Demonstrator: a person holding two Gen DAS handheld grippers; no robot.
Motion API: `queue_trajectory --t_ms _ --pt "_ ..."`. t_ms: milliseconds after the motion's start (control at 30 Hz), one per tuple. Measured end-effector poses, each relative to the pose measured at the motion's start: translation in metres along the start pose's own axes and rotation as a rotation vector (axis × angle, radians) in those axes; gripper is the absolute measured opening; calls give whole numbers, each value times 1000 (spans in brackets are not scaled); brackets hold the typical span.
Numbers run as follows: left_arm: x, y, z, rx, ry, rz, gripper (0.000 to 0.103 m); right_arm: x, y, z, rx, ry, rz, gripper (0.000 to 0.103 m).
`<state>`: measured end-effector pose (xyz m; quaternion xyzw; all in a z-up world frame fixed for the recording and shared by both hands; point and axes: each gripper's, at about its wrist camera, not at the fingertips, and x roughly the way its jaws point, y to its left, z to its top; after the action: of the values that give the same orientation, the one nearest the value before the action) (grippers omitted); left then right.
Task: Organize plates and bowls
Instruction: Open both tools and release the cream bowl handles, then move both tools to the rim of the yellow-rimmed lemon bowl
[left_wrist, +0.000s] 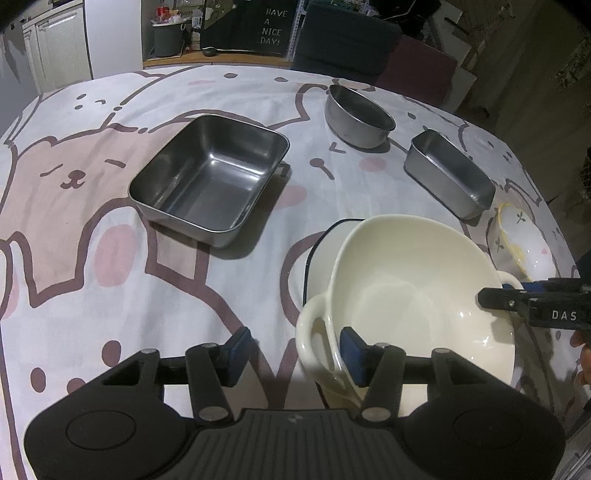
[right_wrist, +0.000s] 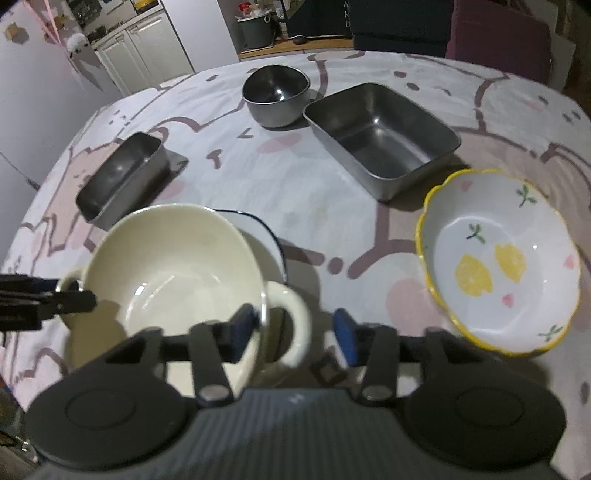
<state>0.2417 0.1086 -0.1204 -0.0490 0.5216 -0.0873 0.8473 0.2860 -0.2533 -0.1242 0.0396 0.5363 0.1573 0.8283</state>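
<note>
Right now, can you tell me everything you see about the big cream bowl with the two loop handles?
The big cream bowl with two loop handles looks like glossy glazed ceramic, round, deep and empty. It sits tilted on a white plate with a dark blue rim, which lies on the bear-print tablecloth. The left gripper straddles one handle and the right gripper the other. Both have their pads apart, and neither seems to squeeze it.
</note>
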Motion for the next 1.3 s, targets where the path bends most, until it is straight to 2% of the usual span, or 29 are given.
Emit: queue_trajectory --t_ms 67,133,200,267,433,667,867,1000,1300 --pt "0 -2 0 9 -2 9 55 0 -1 0 -3 -1 4 58" --pt "0 -2 0 11 2 16 57 0 -2 -1 -10 2 -7 67" --pt "-1 -3 -1 9 12 22 74 1 -1 -2 -15 23 -10 73" --pt "-3 -4 -2 12 7 28 85 2 1 -5 -29 37 -6 79" --pt "-12 -7 -4 0 -12 24 99 -11 5 -9 -72 -11 19 102" --pt "-25 -22 -1 -14 -61 37 103 -32 -2 -13 -72 -68 30 102" --pt "-34 -54 7 19 -121 30 103 -60 -25 -11 -9 -169 21 102" --pt "-34 -78 16 30 -154 5 103 -83 -50 -9 59 -261 -20 102" --pt "-21 -137 37 43 -202 -71 103 -108 -110 -4 165 -381 -134 102"
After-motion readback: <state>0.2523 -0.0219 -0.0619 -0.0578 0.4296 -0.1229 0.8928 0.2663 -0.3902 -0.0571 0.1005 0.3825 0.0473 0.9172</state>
